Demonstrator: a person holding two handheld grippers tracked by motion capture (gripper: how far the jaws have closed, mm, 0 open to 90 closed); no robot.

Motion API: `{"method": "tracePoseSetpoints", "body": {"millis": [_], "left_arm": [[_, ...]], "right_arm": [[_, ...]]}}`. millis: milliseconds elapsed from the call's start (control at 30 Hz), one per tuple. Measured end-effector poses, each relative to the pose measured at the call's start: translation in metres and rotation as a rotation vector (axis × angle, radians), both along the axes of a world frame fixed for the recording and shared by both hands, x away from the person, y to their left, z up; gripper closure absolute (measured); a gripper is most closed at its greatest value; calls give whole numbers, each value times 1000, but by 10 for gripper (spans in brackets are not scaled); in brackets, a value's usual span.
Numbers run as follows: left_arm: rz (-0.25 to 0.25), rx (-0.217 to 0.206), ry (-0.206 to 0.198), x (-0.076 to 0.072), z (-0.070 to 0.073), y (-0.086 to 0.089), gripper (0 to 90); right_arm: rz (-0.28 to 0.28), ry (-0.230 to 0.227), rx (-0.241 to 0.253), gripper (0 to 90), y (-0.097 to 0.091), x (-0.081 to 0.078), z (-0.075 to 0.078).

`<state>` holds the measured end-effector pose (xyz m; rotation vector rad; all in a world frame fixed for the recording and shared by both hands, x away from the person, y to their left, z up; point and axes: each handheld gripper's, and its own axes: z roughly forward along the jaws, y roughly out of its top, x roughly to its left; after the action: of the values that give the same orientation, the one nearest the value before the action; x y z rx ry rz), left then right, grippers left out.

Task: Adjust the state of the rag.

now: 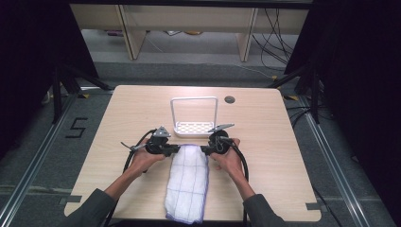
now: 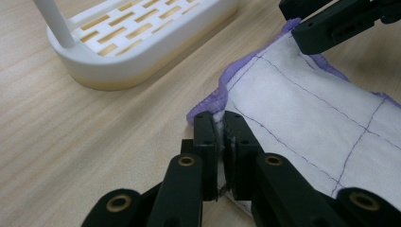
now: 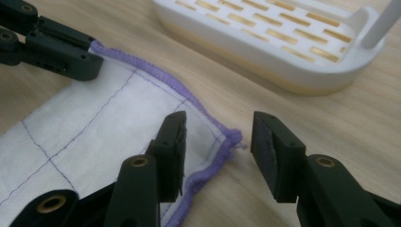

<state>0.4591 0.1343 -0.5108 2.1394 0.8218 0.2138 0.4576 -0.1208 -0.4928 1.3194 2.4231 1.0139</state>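
While cut off by the near table (image 1: 118,109) edge, white purple-hemmed cloth (image 1: 188,177) lying before rack (image 1: 194,126); far-left corner clenched in left gripper (image 2: 220,137), far-right corner between parted jaws of right gripper (image 3: 217,151), unpinched.

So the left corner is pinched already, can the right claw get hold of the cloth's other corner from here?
Probably yes: the right claw is open, the cloth corner lies between its jaws, nothing blocking.
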Motion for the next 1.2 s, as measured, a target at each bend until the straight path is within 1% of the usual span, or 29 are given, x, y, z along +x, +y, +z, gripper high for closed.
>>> {"method": "tracePoseSetpoints", "body": {"millis": [33,67,100,133,200,233,267,367,433,467,533,567,633,733,767,800,833,867,933,967,1000,1033,1067,1100,1133,1167,1200], "left_arm": [[0,2,0,0,0,0,839],[-4,-1,4,0,0,0,838],[-4,0,4,1,0,0,838],[-10,3,0,1,0,0,838],[-11,6,-3,1,-1,0,837],[-12,9,-5,2,-1,0,836],[-12,9,-4,2,-1,0,837],[-11,7,-2,2,-2,0,837],[-8,6,-7,1,-2,0,837],[-6,9,-9,1,-2,0,837],[-8,7,-7,1,-2,0,837],[-4,6,-2,0,-2,0,837],[-6,8,-1,1,-2,0,837],[0,7,-3,0,-3,-1,837],[1,5,-3,0,-3,0,837],[0,6,-3,0,-3,0,838],[-2,4,-2,1,-3,-1,839],[2,4,-3,0,-2,-1,840],[-2,3,-5,1,-2,0,845],[-9,4,-3,1,-1,0,848],[-10,2,-2,1,0,0,851],[5,-5,-5,0,0,-1,853],[6,-25,-9,0,1,-2,855],[3,-27,-11,-1,3,-2,857],[5,-29,-17,-2,5,-3,858],[-6,-34,-23,-3,8,-4,859],[1,-45,-25,-4,9,-5,860]], "right_arm": [[5,1,-6,562,-1,1,-1],[12,13,-19,557,-1,1,0],[-2,14,-19,557,0,1,-2],[-7,15,-31,557,1,2,-3],[2,22,-48,556,2,2,-7],[3,20,-52,562,4,2,-9],[8,6,-60,569,5,2,-10],[22,-3,-80,605,8,1,-9],[21,-9,-89,616,10,-1,-9],[37,-21,-101,623,10,-1,-9],[23,-24,-111,632,11,-2,-9],[25,-15,-94,642,12,-3,-9],[31,-14,-82,668,11,-3,-10],[40,-14,-59,786,11,-4,-11],[55,-15,-54,809,11,-4,-12],[51,-12,-45,825,11,-5,-12],[58,-21,-47,838,11,-4,-12],[52,-5,-36,845,12,-6,-11],[68,-16,-47,853,12,-5,-11],[58,-28,-37,856,13,-6,-12],[70,-25,-49,858,12,-5,-10],[82,-39,-48,859,12,-5,-9],[80,-53,-36,860,12,-5,-9],[82,-42,-25,860,10,-6,-4],[88,-66,-17,860,9,-6,-2],[89,-68,-3,861,9,-7,1],[92,-75,2,861,7,-7,4]]}}
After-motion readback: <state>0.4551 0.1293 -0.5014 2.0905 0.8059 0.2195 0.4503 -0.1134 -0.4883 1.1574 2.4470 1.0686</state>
